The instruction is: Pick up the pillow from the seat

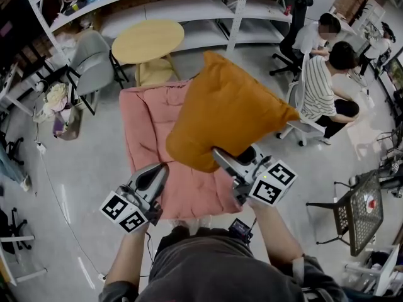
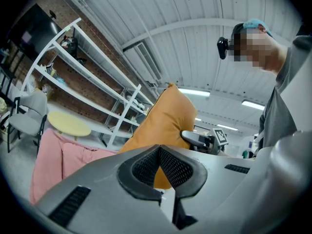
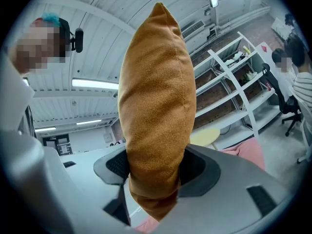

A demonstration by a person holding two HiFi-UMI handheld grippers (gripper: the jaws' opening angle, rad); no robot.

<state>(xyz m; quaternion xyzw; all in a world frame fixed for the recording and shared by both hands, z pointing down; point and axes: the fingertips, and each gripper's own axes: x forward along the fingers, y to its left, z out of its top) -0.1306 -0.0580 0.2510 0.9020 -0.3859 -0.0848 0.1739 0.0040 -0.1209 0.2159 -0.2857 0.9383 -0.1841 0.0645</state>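
- The orange pillow (image 1: 227, 112) hangs in the air above the pink seat (image 1: 148, 124), clear of the seat surface, with one corner pointing up and away from the person.
- The right gripper (image 1: 220, 157) pinches the pillow's lower corner. In the right gripper view, both pads press into the fabric, and the pillow (image 3: 156, 96) rises upright from between them.
- The left gripper (image 1: 160, 172) sits just beside the pillow's lower edge, above the seat's near end. Its jaws are pressed together at the tips with nothing between them.
- A round yellow table (image 1: 148, 41) stands beyond the seat, with a grey chair (image 1: 91, 61) to its left.
- White shelving (image 1: 189, 8) runs along the far wall.
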